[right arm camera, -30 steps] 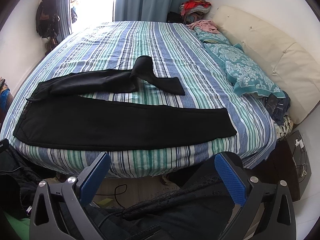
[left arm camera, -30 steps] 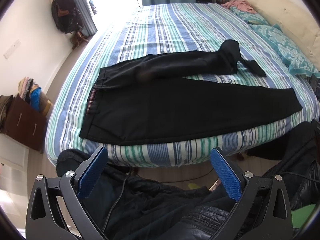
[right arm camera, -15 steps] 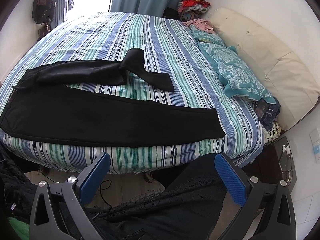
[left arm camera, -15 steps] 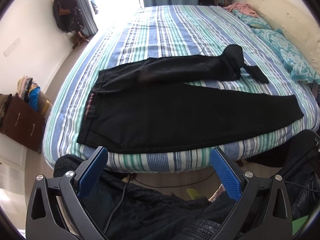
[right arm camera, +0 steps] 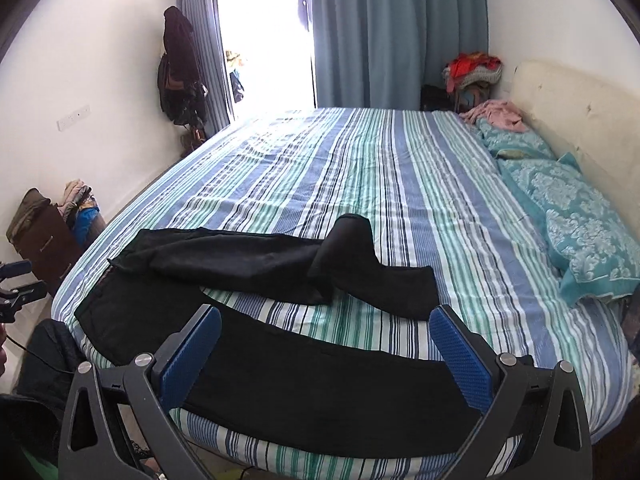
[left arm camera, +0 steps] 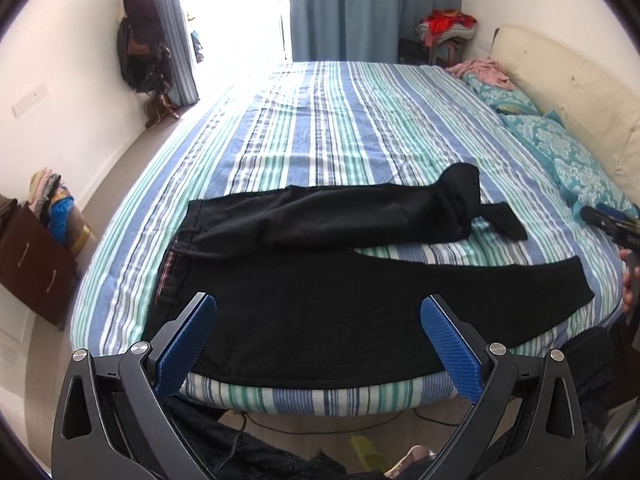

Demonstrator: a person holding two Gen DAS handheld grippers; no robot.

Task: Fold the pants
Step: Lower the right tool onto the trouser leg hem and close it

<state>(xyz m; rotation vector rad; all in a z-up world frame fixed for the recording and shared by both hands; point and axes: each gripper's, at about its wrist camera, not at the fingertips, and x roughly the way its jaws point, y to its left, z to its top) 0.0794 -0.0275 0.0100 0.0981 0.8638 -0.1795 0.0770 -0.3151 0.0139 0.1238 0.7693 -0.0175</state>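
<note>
Black fabric: pants (left arm camera: pixel 320 312) lie spread along the near edge of the bed (left arm camera: pixel 360 128), waist to the left, hems to the right.
Waistband: at the far left of the garment, with a reddish inner strip showing; it sits flat, probably laid out so a fold can start from a tidy end.
Left claw (left arm camera: pixel 318 346): jaws wide apart, gripping nothing, hovering over the seat and thigh area near the bed edge; seems placed to take the waist end.
Near leg: runs straight and flat along the bed edge, already smooth enough to fold onto.
Far leg: lies beside it but is bunched and doubled back near its hem, with a strip of striped sheet showing between the two legs; it likely needs straightening first.
Right claw (right arm camera: pixel 326 346): also fully open and empty, above the near leg toward the hem end, so each tool covers one end of the garment.
Pillows (right arm camera: pixel 576 208): at the far right by the headboard, well apart from the pants.
Progress: no fold made yet, as far as can be judged.
</note>
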